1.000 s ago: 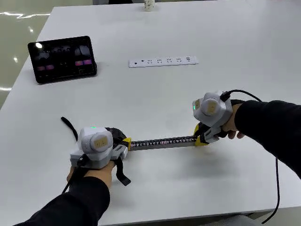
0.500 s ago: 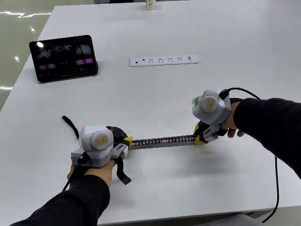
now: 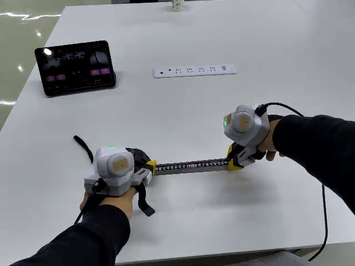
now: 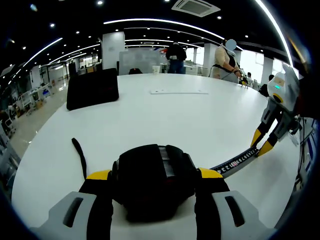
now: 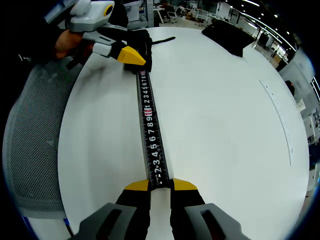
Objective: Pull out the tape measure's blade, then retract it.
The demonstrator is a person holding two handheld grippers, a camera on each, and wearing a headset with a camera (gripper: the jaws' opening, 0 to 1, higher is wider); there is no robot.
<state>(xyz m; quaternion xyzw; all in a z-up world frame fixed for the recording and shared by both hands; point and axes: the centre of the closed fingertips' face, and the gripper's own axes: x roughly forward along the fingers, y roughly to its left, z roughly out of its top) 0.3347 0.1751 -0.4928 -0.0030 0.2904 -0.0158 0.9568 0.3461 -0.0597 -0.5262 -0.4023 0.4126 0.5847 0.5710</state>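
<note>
I have the left gripper [image 4: 154, 176] clamped around the black case of the tape measure [image 3: 138, 157], which sits on the white table [image 3: 233, 39] near its front edge, low on my left in the head view. Its wrist strap [image 3: 82, 148] trails off behind the case. The right gripper [image 5: 160, 185] is pinched shut on the free end of the blade [image 5: 149, 122], with its yellow tips closed either side of the low numbers.

The blade runs straight between the two grippers, lying flat or close to flat on the table (I can't tell whether it touches the surface along its whole length). The markings face up and read clearly in the right gripper view.

I judge the first half of the task to be well under way: a fair stretch of blade is out of the case. Whether this counts as enough pull-out I can't say from here. Retracting it is all yet to do, and I'd want to feed the end back under control so it doesn't snap in.

The tablet [image 3: 75, 67] and the power strip [image 3: 193, 71] sit farther up the table, well clear of the work.
</note>
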